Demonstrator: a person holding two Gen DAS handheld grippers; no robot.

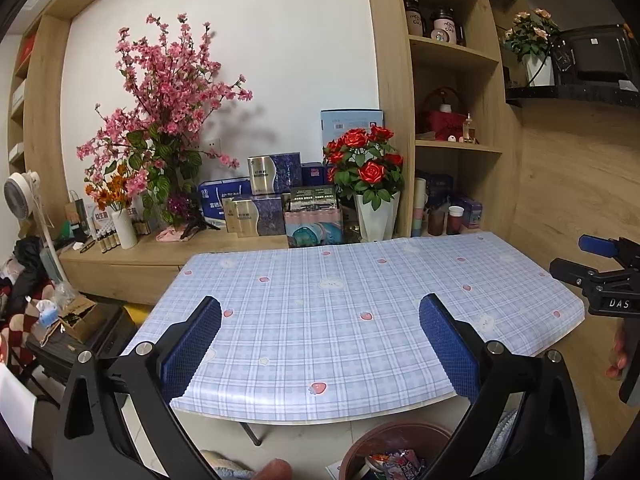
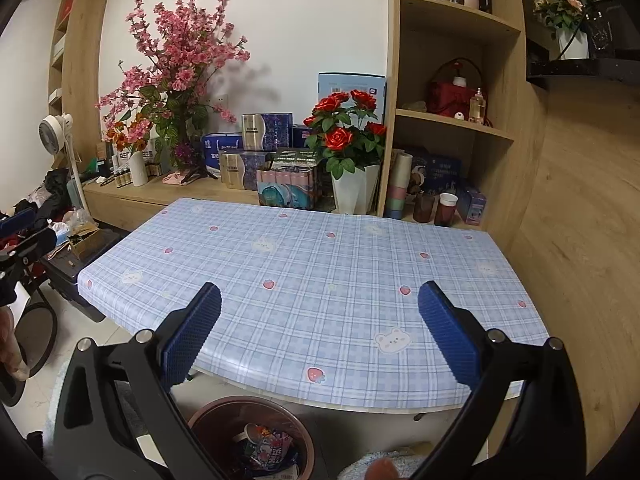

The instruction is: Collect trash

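A brown round trash bin (image 2: pixel 256 436) stands on the floor below the table's front edge, holding colourful wrappers (image 2: pixel 268 450). It also shows in the left wrist view (image 1: pixel 394 446). My left gripper (image 1: pixel 320 312) is open and empty above the blue plaid tablecloth (image 1: pixel 340 320). My right gripper (image 2: pixel 320 308) is open and empty above the same cloth (image 2: pixel 320 264). The right gripper also shows at the right edge of the left wrist view (image 1: pixel 588 256). No loose trash shows on the cloth.
A wooden counter (image 1: pixel 132 252) behind the table carries pink flowers (image 1: pixel 168 92), boxes (image 1: pixel 264 184) and red roses in a white vase (image 1: pixel 372 168). Shelves (image 2: pixel 452 120) stand at right. A fan (image 1: pixel 20 196) and clutter (image 1: pixel 60 316) sit at left.
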